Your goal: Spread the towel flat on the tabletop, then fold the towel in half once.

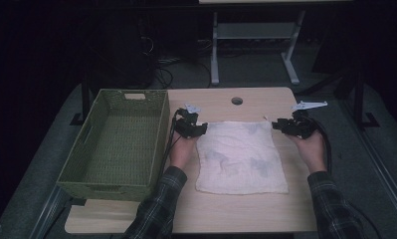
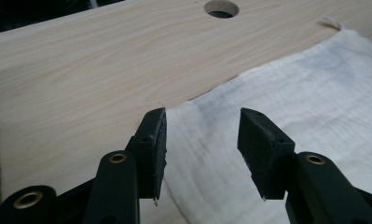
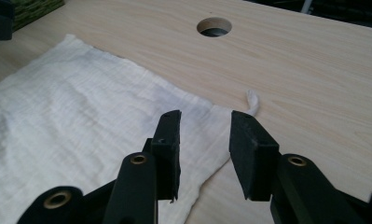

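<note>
The room is dim, with cables and a white-legged frame on the floor beyond, and all the light falls on a pale wood-grain table [image 1: 246, 209] with a round cable hole [image 1: 237, 101] near its far edge. A creased, off-white square cloth [image 1: 241, 157] lies spread flat across the middle of that table, a short loop of string sticking out from its far right corner. To its left stands an olive-green woven basket [image 1: 162, 132], rectangular, with nothing in it.

The person, in plaid sleeves, has a tool at each far corner of the cloth. The left gripper [image 2: 202, 133] hangs low over the far left corner with its jaws parted; cloth shows in the gap, but the pads do not pinch it. The right gripper [image 3: 204, 135] stands the same way over the far right corner, jaws apart, the cloth's edge running between them and nothing gripped.

So, as I read it, little is done yet: the cloth is laid out flat and unfolded, and both tools are merely lined up on its corners. Closing on those corners, folding the cloth, and probably setting it in the basket all look to be ahead.
</note>
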Demonstrator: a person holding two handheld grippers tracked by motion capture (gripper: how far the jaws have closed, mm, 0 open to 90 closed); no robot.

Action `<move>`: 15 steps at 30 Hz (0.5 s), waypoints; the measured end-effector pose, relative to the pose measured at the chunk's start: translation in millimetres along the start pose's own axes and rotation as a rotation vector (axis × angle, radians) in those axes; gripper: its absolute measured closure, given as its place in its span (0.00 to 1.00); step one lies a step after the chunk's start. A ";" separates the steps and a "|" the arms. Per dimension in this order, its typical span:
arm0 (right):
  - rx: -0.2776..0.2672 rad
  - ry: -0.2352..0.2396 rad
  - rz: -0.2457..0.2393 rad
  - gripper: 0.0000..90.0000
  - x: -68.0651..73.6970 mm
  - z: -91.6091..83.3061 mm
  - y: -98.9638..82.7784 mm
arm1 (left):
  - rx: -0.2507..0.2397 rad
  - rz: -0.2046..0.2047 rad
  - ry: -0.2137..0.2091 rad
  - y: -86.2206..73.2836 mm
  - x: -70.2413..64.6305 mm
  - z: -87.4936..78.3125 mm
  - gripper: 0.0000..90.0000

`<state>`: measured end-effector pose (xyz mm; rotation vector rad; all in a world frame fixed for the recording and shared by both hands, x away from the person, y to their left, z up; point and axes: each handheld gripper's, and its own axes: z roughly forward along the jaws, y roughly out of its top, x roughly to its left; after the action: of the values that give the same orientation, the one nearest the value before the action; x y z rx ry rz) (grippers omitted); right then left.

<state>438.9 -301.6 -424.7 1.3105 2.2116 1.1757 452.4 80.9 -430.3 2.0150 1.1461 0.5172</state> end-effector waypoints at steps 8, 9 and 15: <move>0.021 -0.010 0.041 0.71 -15.3 23.6 -9.6 | 0.013 -0.030 0.020 2.4 12.6 16.7 0.58; 0.022 -0.016 0.044 0.71 -16.9 26.1 -10.6 | 0.007 -0.031 0.026 2.5 13.7 17.7 0.58; 0.013 -0.035 0.060 0.72 -21.0 37.9 -14.4 | 0.025 -0.029 0.039 0.2 18.8 29.0 0.58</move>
<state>465.2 -304.1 -461.9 1.4003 2.1737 1.1522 481.1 85.1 -448.9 2.0148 1.2089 0.5321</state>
